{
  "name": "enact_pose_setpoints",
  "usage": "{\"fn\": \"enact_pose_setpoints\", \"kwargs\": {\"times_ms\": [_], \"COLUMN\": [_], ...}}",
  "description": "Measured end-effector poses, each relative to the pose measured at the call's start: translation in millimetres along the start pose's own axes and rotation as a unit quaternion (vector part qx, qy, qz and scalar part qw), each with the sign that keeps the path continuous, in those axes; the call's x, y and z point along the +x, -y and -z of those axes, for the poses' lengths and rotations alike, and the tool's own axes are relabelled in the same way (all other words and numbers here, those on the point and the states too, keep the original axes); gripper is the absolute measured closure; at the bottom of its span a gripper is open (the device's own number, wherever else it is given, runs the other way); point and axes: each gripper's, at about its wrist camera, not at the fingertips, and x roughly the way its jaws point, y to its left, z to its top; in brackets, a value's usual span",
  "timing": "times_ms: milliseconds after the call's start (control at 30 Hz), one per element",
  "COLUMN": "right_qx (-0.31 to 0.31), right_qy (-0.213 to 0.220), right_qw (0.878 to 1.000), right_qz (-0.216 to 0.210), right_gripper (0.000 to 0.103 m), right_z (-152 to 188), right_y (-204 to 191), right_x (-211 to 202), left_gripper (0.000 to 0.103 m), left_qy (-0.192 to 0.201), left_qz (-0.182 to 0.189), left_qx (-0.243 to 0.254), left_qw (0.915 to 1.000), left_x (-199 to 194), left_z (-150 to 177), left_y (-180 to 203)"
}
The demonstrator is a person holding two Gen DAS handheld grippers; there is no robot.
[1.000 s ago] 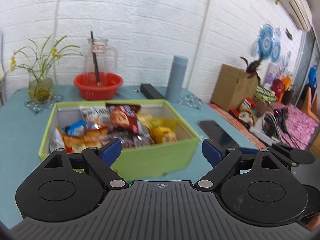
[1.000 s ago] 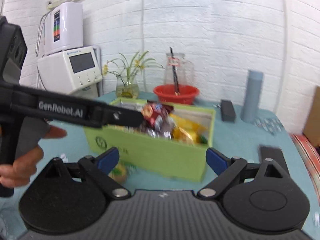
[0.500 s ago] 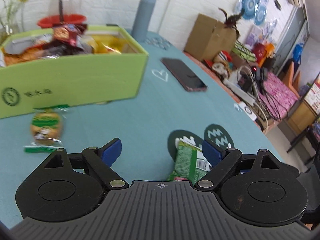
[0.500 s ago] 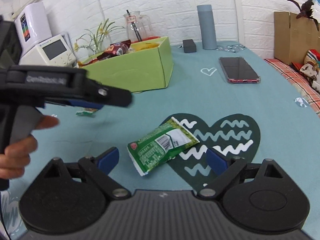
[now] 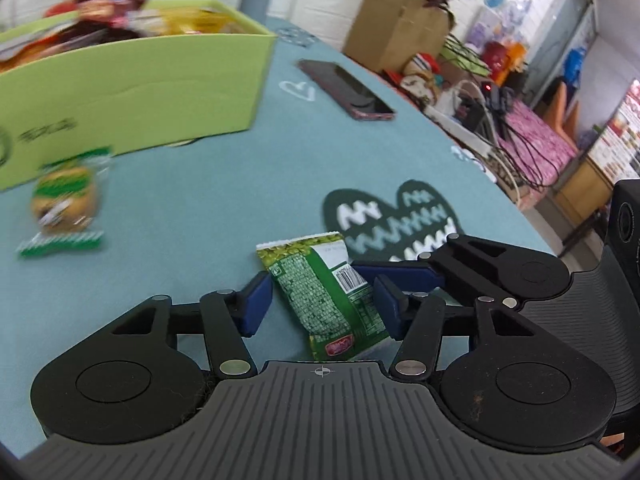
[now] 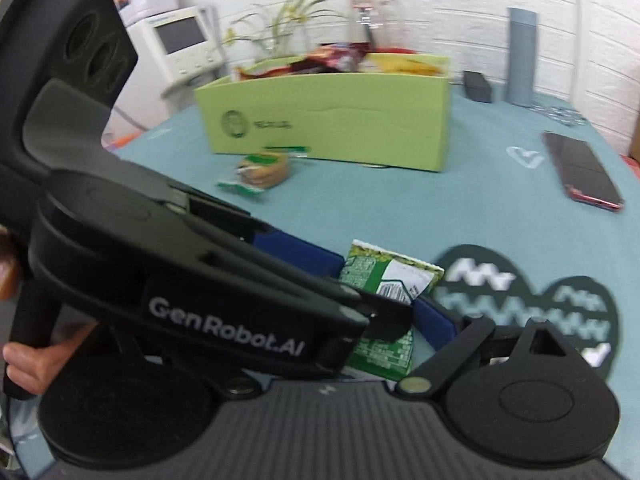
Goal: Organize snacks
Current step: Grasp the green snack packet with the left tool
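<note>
Dark phone with red case [image 6: 582, 170] flat on the teal-clothed table [image 5: 224, 184], 3 o'clock in right view. Grey cylindrical flask [image 6: 521, 56] upright at 1 o'clock, small black box [image 6: 477, 86] just beside it. Brown cardboard box [image 5: 394, 26] at 1 o'clock in left view.

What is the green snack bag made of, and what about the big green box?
The green snack bag looks like thin printed plastic film, a bit shiny: it has a crimped zigzag top edge and a barcode label. The big green box looks like matte cardboard or stiff paperboard: flat thin walls, a sharp folded corner and a printed logo. Neither can be told for certain from looks alone.
</note>
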Motion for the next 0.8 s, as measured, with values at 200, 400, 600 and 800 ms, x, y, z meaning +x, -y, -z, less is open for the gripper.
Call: {"fn": "enact_pose_setpoints", "kwargs": {"times_ms": [200, 400, 600, 800], "right_qx": [-0.034, -0.042, -0.016, -0.025], "right_qy": [0.006, 0.015, 0.02, 0.033], "right_qw": [0.998, 0.999, 1.0, 0.999], "right_qz": [-0.042, -0.027, -0.004, 0.006], "right_gripper": [0.01, 0.01, 0.01, 0.045], "right_z": [15.8, 22.9, 26.4, 12.9], "right_y": [-60.2, -87.2, -85.0, -79.8], "right_x": [-6.8, -14.9, -13.0, -17.5], "left_gripper": [0.064, 0.052, 0.046, 0.098], "left_qy": [0.032, 0.051, 0.055, 0.061], "left_qz": [-0.025, -0.033, -0.023, -0.013], "left_qx": [-0.07, -0.105, -0.111, -0.093], "left_qw": [0.9967, 0.9926, 0.992, 0.9937], "left_x": [-54.1, -80.7, -76.1, -76.1], "left_z": [50.2, 70.2, 69.0, 61.1], "left_y": [-23.5, -35.9, -38.0, -32.0]}}
